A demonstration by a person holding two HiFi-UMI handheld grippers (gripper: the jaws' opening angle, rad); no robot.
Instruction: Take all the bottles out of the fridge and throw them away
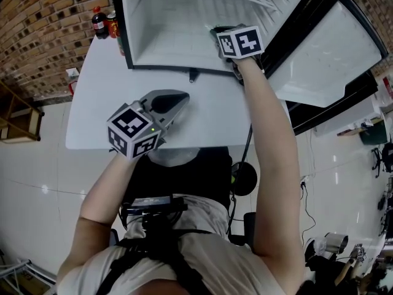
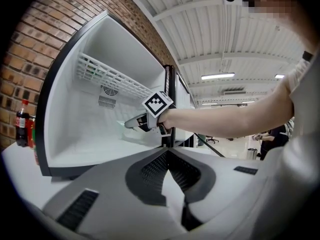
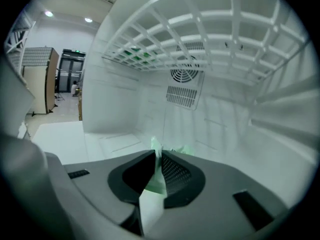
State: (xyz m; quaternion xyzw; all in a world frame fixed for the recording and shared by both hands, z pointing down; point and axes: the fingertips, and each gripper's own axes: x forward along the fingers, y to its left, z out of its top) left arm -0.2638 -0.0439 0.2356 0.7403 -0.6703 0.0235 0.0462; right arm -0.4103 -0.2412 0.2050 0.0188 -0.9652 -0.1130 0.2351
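Carefully hold the right gripper clenched on the pale green bottle, draw it straight out of the fridge, and leave the left gripper closed, empty.

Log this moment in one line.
left gripper: shut, empty, above table | right gripper: inside fridge, shut on green item

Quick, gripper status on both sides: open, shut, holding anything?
Left gripper: shut, nothing between its jaws.
Right gripper: shut on a pale green item; what it is cannot be told.
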